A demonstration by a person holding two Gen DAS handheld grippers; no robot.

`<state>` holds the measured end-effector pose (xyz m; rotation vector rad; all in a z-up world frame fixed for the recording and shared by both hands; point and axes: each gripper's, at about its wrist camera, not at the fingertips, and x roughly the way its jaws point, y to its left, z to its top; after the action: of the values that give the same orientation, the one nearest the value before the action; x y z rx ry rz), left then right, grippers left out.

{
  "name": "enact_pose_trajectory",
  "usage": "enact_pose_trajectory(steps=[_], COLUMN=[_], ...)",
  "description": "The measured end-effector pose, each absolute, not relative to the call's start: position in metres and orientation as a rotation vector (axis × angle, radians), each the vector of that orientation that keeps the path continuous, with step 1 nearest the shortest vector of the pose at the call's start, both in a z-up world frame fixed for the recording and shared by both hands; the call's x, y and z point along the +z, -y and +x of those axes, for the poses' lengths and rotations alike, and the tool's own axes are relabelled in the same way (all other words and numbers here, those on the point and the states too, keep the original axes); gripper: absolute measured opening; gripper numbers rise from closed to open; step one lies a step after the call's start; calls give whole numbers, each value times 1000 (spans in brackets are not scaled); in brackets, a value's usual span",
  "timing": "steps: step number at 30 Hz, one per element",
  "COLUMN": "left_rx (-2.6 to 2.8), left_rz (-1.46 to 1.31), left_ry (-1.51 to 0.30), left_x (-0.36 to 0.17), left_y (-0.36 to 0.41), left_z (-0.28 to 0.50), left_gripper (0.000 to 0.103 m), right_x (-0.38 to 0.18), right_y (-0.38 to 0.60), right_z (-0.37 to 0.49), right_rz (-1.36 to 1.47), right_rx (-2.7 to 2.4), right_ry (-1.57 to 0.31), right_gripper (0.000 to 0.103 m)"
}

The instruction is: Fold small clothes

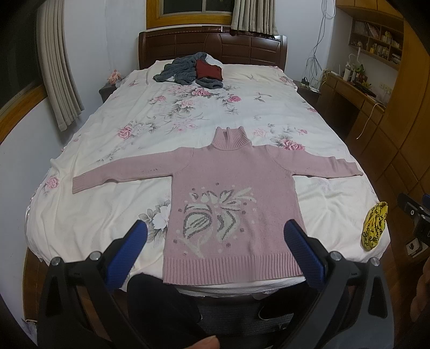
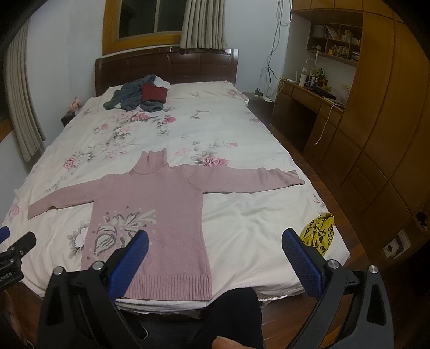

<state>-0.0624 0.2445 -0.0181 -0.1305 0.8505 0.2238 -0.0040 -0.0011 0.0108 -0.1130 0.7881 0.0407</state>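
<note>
**Pink sweater spread flat at the foot of the bed, both grippers held wide and empty above it**

The left gripper (image 1: pixel 215 233) hangs over the near end of the bed with its blue-padded jaws spread wide and nothing between them but the view of the pink sweater (image 1: pixel 228 204): its lower body and ribbed hem sit in the gap, not touched by either pad. The right gripper (image 2: pixel 215 241) is likewise parted and empty; its left pad overlaps the sweater's patterned front in the picture, while its right pad stands just beside a crumpled yellow cloth (image 2: pixel 318 232) near the bed's right edge. Whether that pad touches the cloth cannot be told.

The sweater lies face up, hem toward the person, turtleneck pointing to the headboard, both sleeves stretched straight out to the sides. A grey and cream leaf motif covers the chest.

Under it is a cream bedspread (image 1: pixel 209 112) printed with pink roses, wrinkled near the foot. Further up, by the dark wooden headboard (image 1: pixel 212 45), lies a heap of grey clothes (image 1: pixel 182 71) with a dark red garment (image 1: pixel 209 70) on top.

Beyond stand a curtained window (image 2: pixel 150 18), a wooden desk (image 2: pixel 309 94) with shelves above, and wooden wardrobe panels along the right wall.

The person's dark-clothed legs (image 2: pixel 233 314) fill the bottom edge. The things on the desk and shelves are too small to identify.
</note>
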Motion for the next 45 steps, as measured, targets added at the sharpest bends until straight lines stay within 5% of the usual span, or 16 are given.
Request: enact_pose_trajectory(steps=[45], left_rx=[222], left_rz=[-133], left_ry=[-861], left_x=[-23], left_y=[-248], left_z=[-51], left_gripper=[101], right_x=[0], right_y=[1], right_z=[9], right_rz=[-133], right_rx=[44], right_ry=[-795], right_gripper=[100])
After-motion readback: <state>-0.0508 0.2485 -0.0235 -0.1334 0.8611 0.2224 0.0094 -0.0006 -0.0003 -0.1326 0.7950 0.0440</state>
